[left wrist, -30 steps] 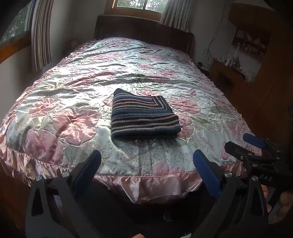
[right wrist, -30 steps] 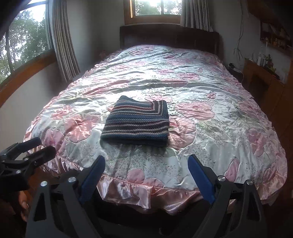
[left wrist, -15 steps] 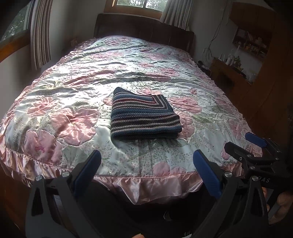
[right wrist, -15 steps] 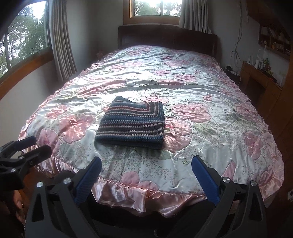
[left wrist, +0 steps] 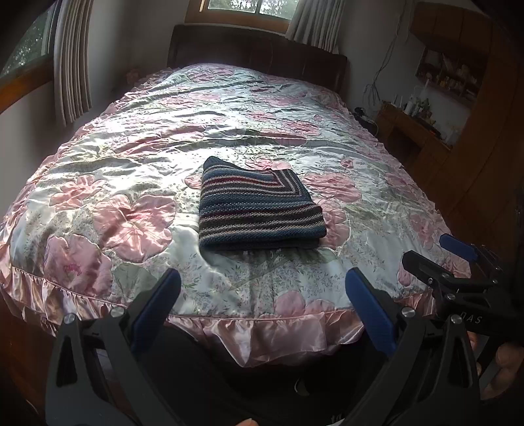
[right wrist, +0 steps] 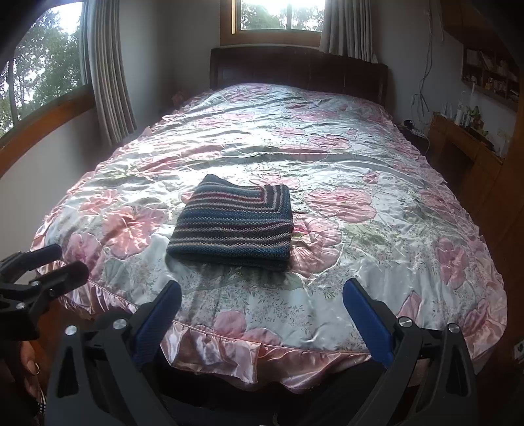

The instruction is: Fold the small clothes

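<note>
Both tongs, left (left wrist: 262,295) and right (right wrist: 262,295), wide open, empty; folded striped knit (left wrist: 257,209) on bedspread (left wrist: 131,147), well ahead.

Pretty clearly a home bedroom: big bed (right wrist: 327,170) with a pink floral satin bedspread, dark headboard (right wrist: 294,68), curtained windows (right wrist: 278,16).

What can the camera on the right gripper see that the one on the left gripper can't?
Only the right wrist view shows the big side window with trees and the left gripper from the side. Only the left wrist view shows the right gripper from the side. Both show the folded striped knit lying on the flowered bedspread, the headboard, and open jaws.
</note>
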Demonstrator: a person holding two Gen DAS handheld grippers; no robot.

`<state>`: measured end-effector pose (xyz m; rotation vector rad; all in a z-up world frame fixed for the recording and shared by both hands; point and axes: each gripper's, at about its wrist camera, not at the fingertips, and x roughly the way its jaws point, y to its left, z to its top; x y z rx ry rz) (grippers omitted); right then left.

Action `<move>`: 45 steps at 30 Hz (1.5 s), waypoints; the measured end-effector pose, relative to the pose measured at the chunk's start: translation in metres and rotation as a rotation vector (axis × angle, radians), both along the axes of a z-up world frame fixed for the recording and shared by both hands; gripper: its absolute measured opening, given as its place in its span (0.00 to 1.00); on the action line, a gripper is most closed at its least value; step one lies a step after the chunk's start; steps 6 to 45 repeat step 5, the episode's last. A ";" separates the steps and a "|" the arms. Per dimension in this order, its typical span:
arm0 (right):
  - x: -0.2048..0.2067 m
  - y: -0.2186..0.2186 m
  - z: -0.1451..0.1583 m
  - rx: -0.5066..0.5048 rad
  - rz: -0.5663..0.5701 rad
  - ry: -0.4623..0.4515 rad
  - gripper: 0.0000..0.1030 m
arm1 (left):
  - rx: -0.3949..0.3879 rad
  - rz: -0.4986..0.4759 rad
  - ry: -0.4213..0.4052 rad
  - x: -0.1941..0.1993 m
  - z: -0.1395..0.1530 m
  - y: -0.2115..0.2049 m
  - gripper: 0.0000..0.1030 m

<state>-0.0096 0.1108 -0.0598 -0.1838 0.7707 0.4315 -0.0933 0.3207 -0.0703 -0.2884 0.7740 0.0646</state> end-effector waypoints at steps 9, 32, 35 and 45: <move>0.000 0.001 0.001 -0.003 0.003 0.001 0.96 | 0.004 -0.005 0.000 0.000 0.000 0.000 0.97; 0.000 0.001 0.001 -0.003 0.003 0.001 0.96 | 0.004 -0.005 0.000 0.000 0.000 0.000 0.97; 0.000 0.001 0.001 -0.003 0.003 0.001 0.96 | 0.004 -0.005 0.000 0.000 0.000 0.000 0.97; 0.000 0.001 0.001 -0.003 0.003 0.001 0.96 | 0.004 -0.005 0.000 0.000 0.000 0.000 0.97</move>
